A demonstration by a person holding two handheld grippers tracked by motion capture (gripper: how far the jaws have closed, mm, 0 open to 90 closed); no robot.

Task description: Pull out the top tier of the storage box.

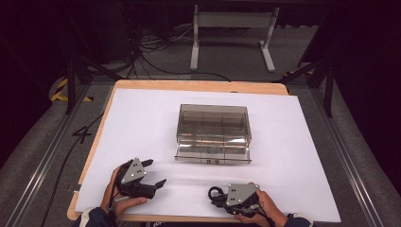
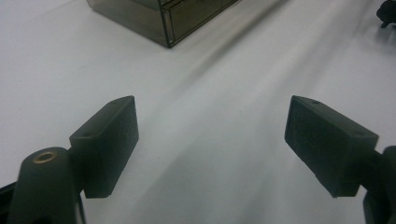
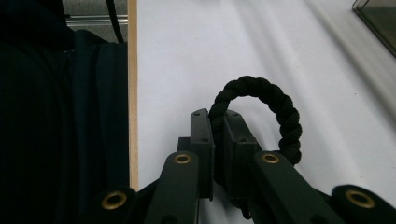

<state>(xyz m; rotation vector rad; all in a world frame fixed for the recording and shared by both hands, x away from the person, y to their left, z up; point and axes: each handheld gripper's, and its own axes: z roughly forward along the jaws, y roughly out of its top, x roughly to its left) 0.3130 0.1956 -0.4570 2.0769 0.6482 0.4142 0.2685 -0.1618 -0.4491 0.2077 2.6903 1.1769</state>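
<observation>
On the left, near the front edge of the white table [image 1: 142, 123], the left gripper [image 1: 153, 173] rests in the person's hand with its jaws spread wide and nothing between them, pointing toward the right. In the middle, farther back, stands a smoky clear drawer box [image 1: 213, 134], its front facing the person. On the right, the right gripper [image 1: 216, 195] points left, its jaws pinched on a black twisted rope loop [image 3: 275, 114]. The loop arches out past the jaw tips as a ring, lying just above the table near the front edge.
</observation>
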